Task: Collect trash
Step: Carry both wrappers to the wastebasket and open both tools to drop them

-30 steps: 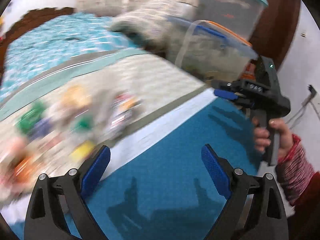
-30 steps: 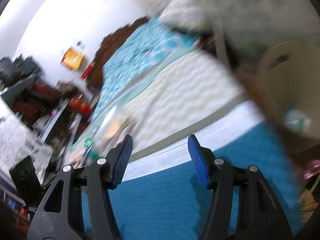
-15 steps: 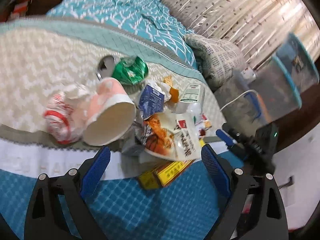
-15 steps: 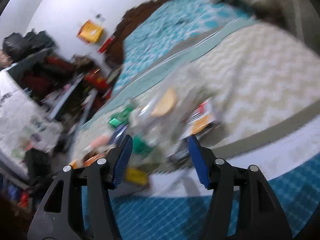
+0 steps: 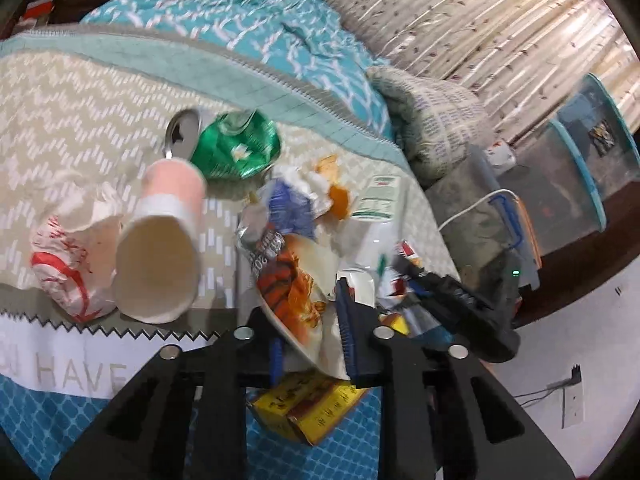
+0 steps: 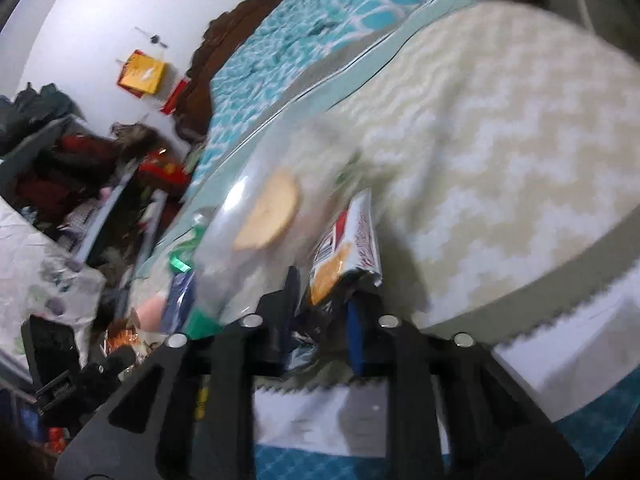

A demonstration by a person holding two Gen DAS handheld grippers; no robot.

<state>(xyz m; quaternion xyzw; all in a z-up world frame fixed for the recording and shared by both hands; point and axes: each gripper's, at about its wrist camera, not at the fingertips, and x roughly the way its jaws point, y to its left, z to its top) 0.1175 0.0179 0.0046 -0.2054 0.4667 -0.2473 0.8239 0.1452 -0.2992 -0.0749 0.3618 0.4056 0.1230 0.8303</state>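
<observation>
A heap of trash lies on the bed. My left gripper (image 5: 312, 344) is shut on an orange and white snack bag (image 5: 304, 296). Beside it lie a pink paper cup (image 5: 160, 248) on its side, a green wrapper (image 5: 236, 148), a can (image 5: 182, 132), a crumpled white and red paper (image 5: 72, 256), a white bottle (image 5: 380, 216) and a yellow box (image 5: 312, 408). My right gripper (image 6: 324, 320) is shut on a silver, red and orange wrapper (image 6: 344, 244), next to a clear plastic bottle (image 6: 256, 232). The right gripper also shows at the right of the left wrist view (image 5: 448, 300).
The bed has a beige zigzag blanket (image 5: 80, 92) and a teal quilt (image 5: 224, 12). A folded blanket (image 5: 436, 116) and clear plastic bins (image 5: 576, 168) stand at the right. Cluttered shelves and clothes (image 6: 60, 168) lie beyond the bed's far side.
Both grippers swung from the blue bedcover to the trash heap. Each went from wide open to shut, the left on the snack bag, the right on the silver wrapper.
</observation>
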